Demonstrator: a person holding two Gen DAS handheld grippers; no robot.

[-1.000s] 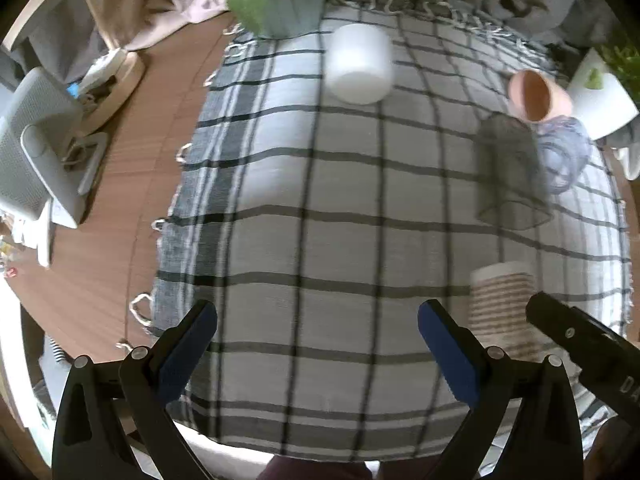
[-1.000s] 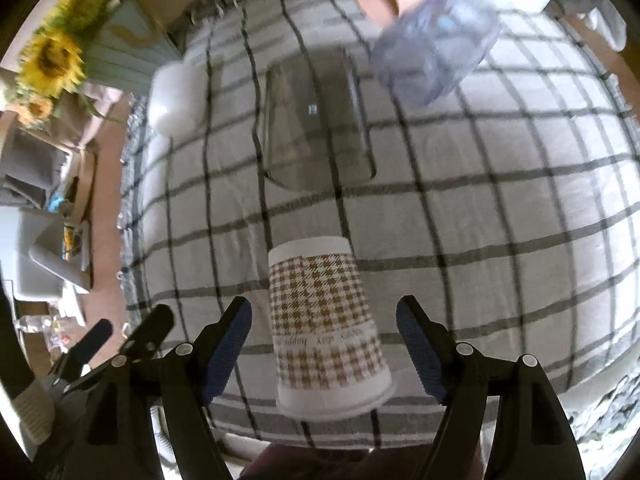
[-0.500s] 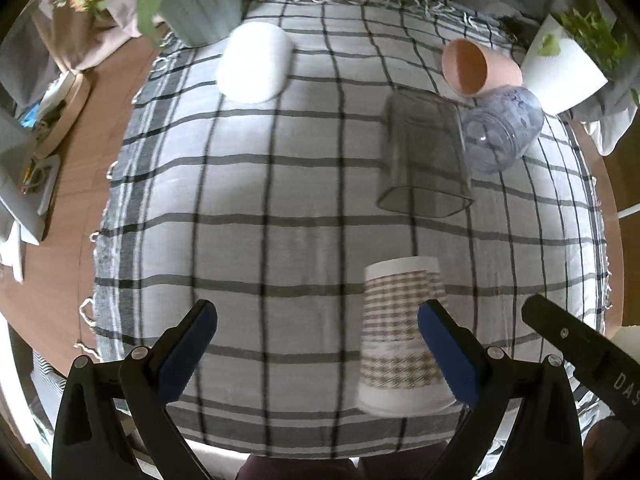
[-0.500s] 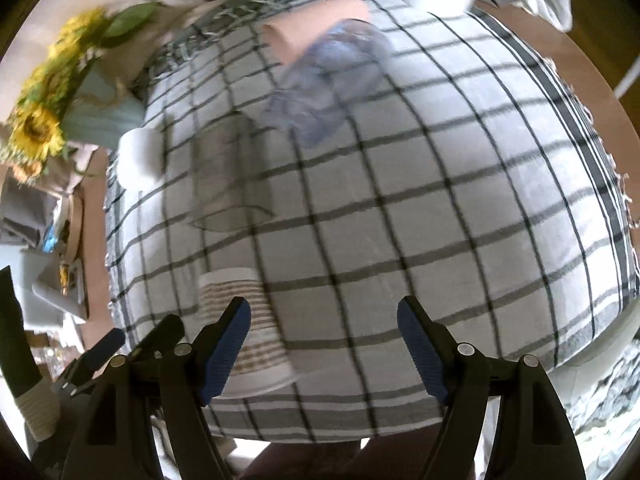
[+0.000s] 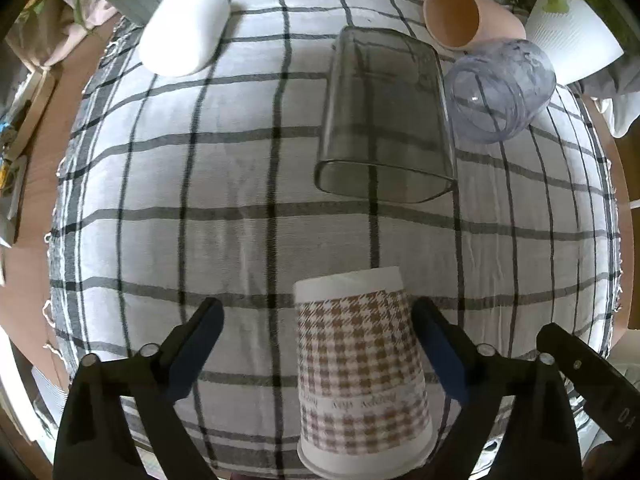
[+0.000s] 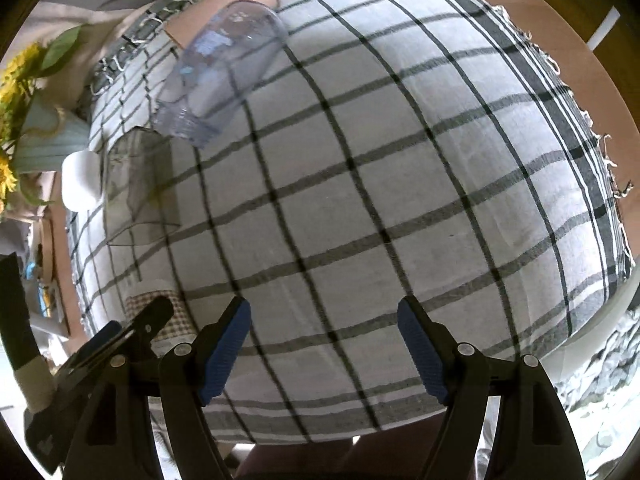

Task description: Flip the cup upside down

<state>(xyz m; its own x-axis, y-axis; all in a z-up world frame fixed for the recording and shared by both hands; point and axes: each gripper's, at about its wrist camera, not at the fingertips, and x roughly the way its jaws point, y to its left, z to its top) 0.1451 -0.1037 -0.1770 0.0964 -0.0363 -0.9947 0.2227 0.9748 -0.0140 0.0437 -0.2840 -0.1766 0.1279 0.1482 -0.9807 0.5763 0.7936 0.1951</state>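
A paper cup (image 5: 360,372) with a brown houndstooth pattern stands upside down on the checked cloth (image 5: 224,184), base up, rim on the cloth. My left gripper (image 5: 320,352) is open, its jaws on either side of the cup without touching it. My right gripper (image 6: 324,344) is open and empty over bare cloth (image 6: 400,184); the paper cup (image 6: 154,300) shows at its far left, partly hidden behind the left gripper's finger.
A smoky clear tumbler (image 5: 384,120) stands upside down behind the paper cup. A clear bluish jar (image 5: 500,92), a peach cup (image 5: 460,16) and a white cup (image 5: 184,36) lie on their sides farther back. A vase of sunflowers (image 6: 36,136) stands at the back left.
The left gripper has swung right and moved in, so the paper cup now sits between its jaws. The right gripper has swung away to the right, off the cup.
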